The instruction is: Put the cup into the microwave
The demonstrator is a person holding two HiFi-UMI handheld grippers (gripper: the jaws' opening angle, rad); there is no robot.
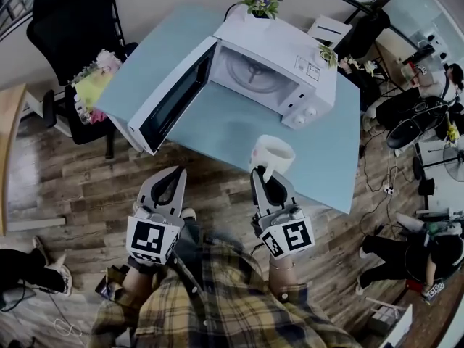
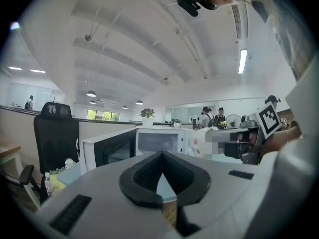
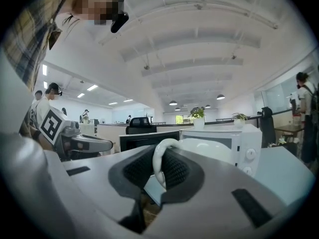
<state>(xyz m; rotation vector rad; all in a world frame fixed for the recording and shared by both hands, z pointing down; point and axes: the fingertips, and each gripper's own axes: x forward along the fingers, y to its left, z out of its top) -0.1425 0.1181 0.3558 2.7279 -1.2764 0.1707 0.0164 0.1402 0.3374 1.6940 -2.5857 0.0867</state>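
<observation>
Right tool (image 1: 265, 174) (image 3: 162, 156) clamped on white cup (image 1: 272, 154) (image 3: 209, 151) by its handle; cup upright, mouth up, held above near edge of blue surface (image 1: 217, 129). Left tool (image 1: 178, 170) (image 2: 160, 154) level beside it, tips together, nothing between them, short of same near edge. White microwave (image 1: 275, 64) sits toward far edge of surface, door (image 1: 170, 96) swung wide open to the left, cavity facing cup. Cup outside microwave, clear gap between them. Potted plant (image 1: 261, 2) behind microwave.

plaid shirt (image 1: 217, 303); pale grey left gripper (image 1: 172, 172) and right gripper (image 1: 262, 174), black-padded jaws, square-marker cubes (image 1: 152, 239).
</observation>
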